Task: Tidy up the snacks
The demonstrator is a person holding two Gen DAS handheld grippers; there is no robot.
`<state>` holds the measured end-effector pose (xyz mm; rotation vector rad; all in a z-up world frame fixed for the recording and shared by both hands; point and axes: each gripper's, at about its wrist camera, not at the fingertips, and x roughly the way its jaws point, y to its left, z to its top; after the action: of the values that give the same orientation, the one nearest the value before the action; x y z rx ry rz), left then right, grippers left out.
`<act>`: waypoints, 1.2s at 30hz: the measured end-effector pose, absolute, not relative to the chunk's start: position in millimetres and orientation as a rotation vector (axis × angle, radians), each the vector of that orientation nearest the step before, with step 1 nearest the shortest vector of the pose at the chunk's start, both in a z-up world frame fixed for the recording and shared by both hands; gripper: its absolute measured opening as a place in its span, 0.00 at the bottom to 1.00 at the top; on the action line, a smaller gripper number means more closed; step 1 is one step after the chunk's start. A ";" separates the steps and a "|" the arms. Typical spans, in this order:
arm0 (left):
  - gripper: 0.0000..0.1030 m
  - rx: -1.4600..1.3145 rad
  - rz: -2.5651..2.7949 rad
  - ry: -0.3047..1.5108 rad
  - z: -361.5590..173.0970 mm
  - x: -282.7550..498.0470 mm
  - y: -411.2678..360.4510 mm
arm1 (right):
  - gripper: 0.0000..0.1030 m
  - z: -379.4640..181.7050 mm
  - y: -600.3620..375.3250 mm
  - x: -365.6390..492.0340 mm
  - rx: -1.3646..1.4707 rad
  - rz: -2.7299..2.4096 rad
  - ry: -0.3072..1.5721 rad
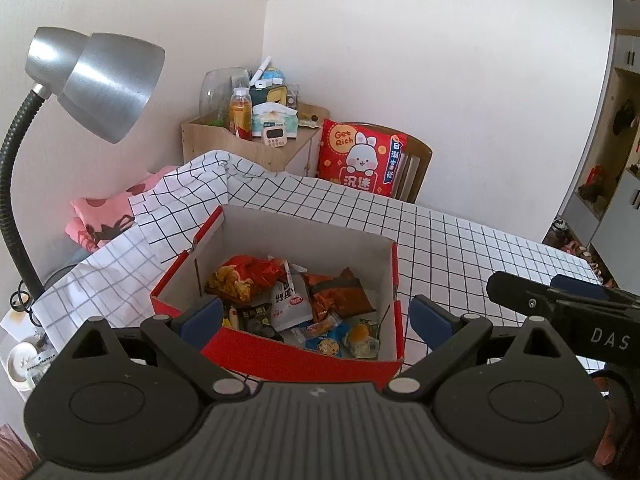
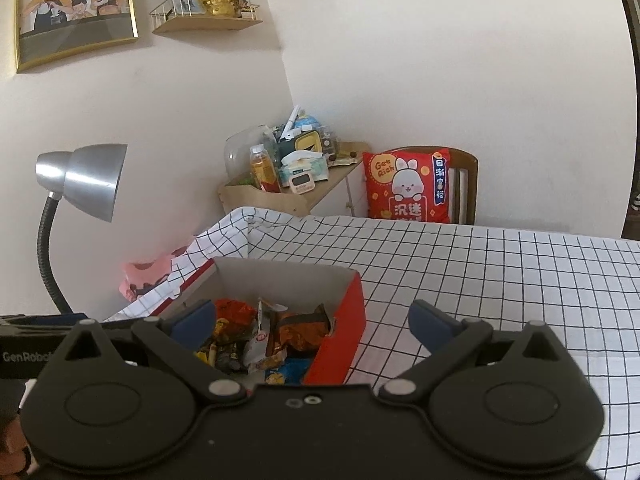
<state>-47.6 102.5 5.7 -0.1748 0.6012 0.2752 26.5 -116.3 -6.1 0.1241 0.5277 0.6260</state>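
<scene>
The snacks (image 1: 296, 300) are lying loose inside the red box (image 1: 304, 356). The left gripper (image 1: 316, 316) and right gripper (image 2: 312, 320) are hovering above the box, fingers spread, apparently holding nothing. Risk: a descending finger is catching the box's cardboard rim and tipping it.

Materials before you

Your tabletop (image 1: 460, 240) wears matt checked cloth; the box (image 1: 304, 360) is cardboard, glossy red outside; the snacks (image 1: 292, 300) are shiny foil and plastic; the lamp (image 1: 108, 84) is brushed metal; the chair (image 2: 468, 184) is varnished wood.
</scene>
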 end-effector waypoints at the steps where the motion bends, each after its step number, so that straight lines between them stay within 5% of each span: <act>1: 0.97 -0.175 0.274 0.601 5.6 -48.0 102.3 | 1.00 -6.1 -115.8 26.2 0.121 0.623 0.527; 36: 0.97 -0.196 0.289 0.666 -2.8 -51.5 99.8 | 0.99 -17.9 -113.1 24.6 0.102 0.611 0.599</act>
<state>-51.5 99.8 -2.8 -0.1957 0.6662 0.2889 24.6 -113.1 -17.9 0.1023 0.5991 0.6110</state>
